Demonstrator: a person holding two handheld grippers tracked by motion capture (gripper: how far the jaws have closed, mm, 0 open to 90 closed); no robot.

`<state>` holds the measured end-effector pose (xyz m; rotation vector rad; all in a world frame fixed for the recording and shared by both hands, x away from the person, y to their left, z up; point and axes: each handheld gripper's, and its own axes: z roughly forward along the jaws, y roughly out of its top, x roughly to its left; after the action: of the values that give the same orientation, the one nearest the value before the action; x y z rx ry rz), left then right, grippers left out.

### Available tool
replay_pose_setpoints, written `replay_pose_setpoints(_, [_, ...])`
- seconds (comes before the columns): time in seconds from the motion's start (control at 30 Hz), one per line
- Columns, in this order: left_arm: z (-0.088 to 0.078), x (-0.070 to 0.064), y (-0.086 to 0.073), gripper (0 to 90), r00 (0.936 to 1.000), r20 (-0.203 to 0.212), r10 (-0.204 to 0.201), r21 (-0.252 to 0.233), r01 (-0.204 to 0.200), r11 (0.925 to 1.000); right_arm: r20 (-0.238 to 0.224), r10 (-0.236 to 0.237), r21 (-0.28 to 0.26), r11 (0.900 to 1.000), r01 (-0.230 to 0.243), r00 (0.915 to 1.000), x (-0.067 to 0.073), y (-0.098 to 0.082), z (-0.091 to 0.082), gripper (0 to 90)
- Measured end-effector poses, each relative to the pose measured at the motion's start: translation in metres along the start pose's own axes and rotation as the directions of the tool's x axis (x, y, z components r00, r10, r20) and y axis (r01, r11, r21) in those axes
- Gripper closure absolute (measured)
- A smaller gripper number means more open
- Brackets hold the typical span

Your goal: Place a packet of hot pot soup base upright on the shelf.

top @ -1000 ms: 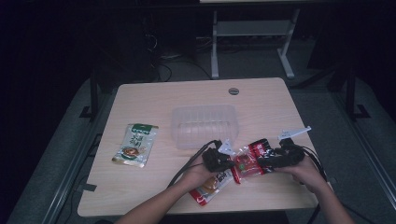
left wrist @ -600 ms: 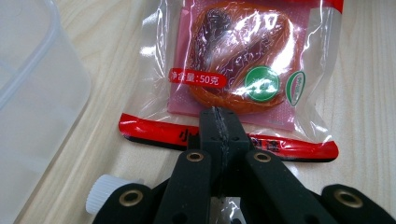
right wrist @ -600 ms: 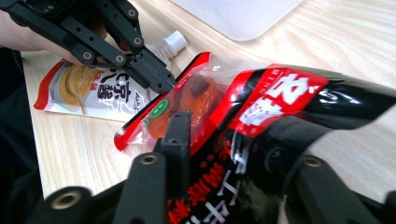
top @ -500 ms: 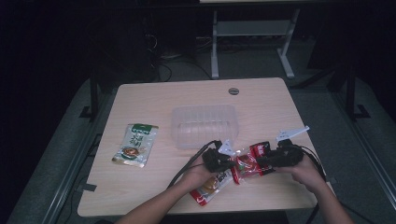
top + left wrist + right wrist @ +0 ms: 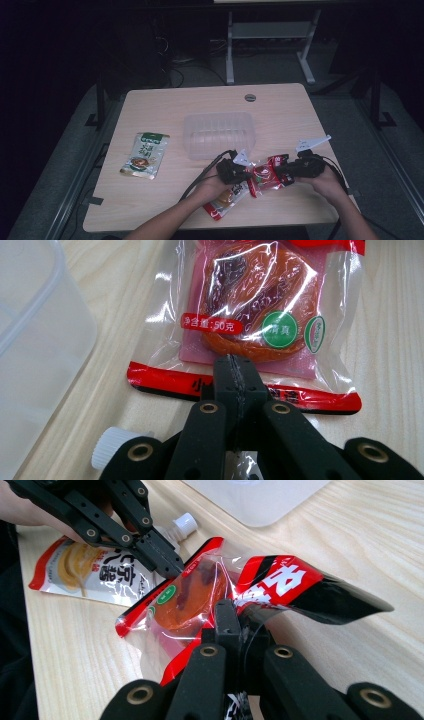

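A red and clear snack packet (image 5: pixel 266 176) with an orange-brown food piece inside is held between both grippers near the table's front right. My left gripper (image 5: pixel 234 362) is shut on the packet (image 5: pixel 250 315) at its red bottom seam. My right gripper (image 5: pixel 227 611) is shut on the opposite side of the packet (image 5: pixel 200 595), whose red and black top end bends up and away. In the high view the left gripper (image 5: pixel 249 174) and right gripper (image 5: pixel 281 175) face each other across the packet, just above the table.
A clear plastic container (image 5: pixel 218 135) stands mid-table, just behind the grippers. A spouted pouch (image 5: pixel 224 201) with a white cap (image 5: pixel 182 524) lies under the left hand. A green packet (image 5: pixel 145 154) lies at the left. The table's front edge (image 5: pixel 200 227) is close.
Both grippers keep their hold on the red packet; the hands have barely shifted.
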<state>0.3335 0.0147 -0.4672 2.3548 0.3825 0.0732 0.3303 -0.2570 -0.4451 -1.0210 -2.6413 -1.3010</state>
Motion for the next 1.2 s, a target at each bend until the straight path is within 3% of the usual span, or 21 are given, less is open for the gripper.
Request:
replay_pose_setpoints(0.07, [-0.001, 0.002, 0.0, 90.0, 0.9999, 0.005, 0.012, 0.01, -0.012, 0.9999, -0.004, 0.0, -0.003, 1.0, 0.0, 1.0, 0.0, 0.0, 0.0, 89.6])
replay_pose_setpoints(0.23, [-0.001, 0.004, 0.0, 89.9, 0.9995, 0.025, -0.019, -0.003, 0.019, 0.9998, -0.014, -0.001, -0.014, 1.0, 0.001, 0.9999, 0.0, 0.001, -0.002, 89.6])
replay_pose_setpoints(0.37, [-0.005, 0.005, 0.001, 89.9, 0.9993, 0.033, -0.017, -0.015, 0.017, 0.9997, -0.02, -0.001, -0.031, 1.0, 0.001, 0.9998, 0.001, 0.002, -0.006, 89.7])
replay_pose_setpoints(0.63, [-0.031, 0.003, -0.002, 89.6, 0.9984, 0.055, -0.013, -0.032, 0.014, 0.9994, -0.048, -0.042, -0.074, 0.997, 0.038, 0.998, 0.008, 0.007, -0.014, 89.8])
replay_pose_setpoints(0.8, [-0.064, 0.006, -0.015, 85.5, 0.9975, 0.059, -0.039, -0.045, 0.042, 0.9981, -0.067, -0.066, -0.092, 0.994, 0.06, 0.9955, 0.014, 0.012, -0.016, 89.8])
replay_pose_setpoints(0.97, [-0.086, 0.005, -0.032, 78.6, 0.9964, 0.049, -0.069, -0.044, 0.072, 0.9965, -0.09, -0.098, -0.109, 0.99, 0.088, 0.9912, 0.018, 0.02, -0.016, 89.9])
replay_pose_setpoints(1.1, [-0.102, 0.004, -0.052, 69.8, 0.9949, 0.025, -0.097, -0.03, 0.098, 0.9947, -0.112, -0.115, -0.128, 0.987, 0.1, 0.9871, 0.02, 0.027, -0.018, 89.9])
replay_pose_setpoints(1.2, [-0.116, 0.002, -0.067, 58.3, 0.9907, 0.007, -0.136, -0.029, 0.136, 0.9903, -0.123, -0.129, -0.137, 0.984, 0.112, 0.9839, 0.022, 0.03, -0.018, 89.9])
